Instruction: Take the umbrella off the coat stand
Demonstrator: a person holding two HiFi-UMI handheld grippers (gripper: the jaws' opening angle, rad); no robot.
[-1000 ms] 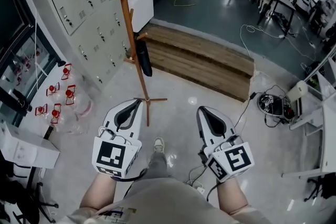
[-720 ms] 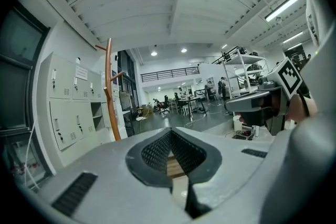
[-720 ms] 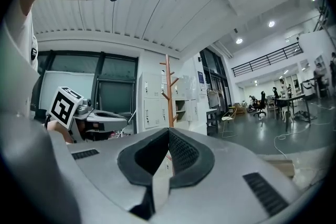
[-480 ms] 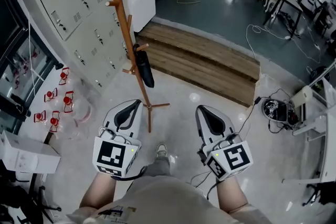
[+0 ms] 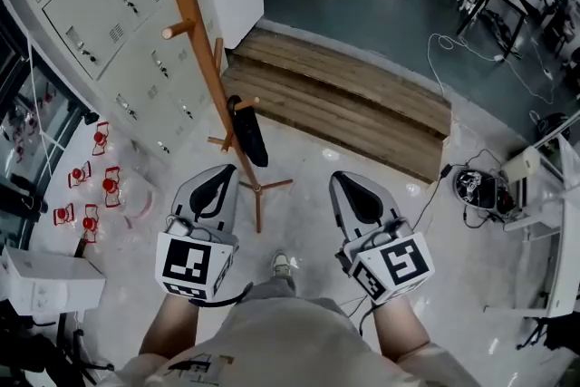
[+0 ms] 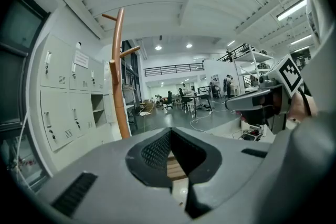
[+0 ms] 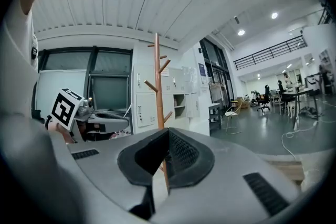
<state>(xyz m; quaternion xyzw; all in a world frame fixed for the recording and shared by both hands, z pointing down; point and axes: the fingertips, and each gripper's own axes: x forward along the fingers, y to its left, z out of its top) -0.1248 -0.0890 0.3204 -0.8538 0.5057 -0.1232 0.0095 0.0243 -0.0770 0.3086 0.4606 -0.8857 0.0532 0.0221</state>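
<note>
A wooden coat stand (image 5: 195, 41) rises from the floor at the upper left of the head view, with its feet just beyond my grippers. A black folded umbrella (image 5: 246, 130) hangs from a low peg on it. My left gripper (image 5: 220, 179) is shut and empty, a short way below and left of the umbrella. Beside it on the right, my right gripper (image 5: 349, 186) is also shut and empty. The stand's pole (image 6: 119, 71) shows in the left gripper view and the pole (image 7: 157, 86) in the right gripper view; the umbrella is hidden behind the jaws in both.
Grey lockers (image 5: 82, 4) line the wall left of the stand. A wooden step (image 5: 362, 104) lies beyond it. Red-capped bottles (image 5: 100, 186) and a white box (image 5: 45, 276) sit on the floor at left, cables and a device (image 5: 476, 188) at right. The person's shoe (image 5: 281, 265) is between the grippers.
Both grippers have moved forward toward the coat stand, which now looms larger and nearer. The jaws stayed shut and empty, and the umbrella still hangs on its peg.
</note>
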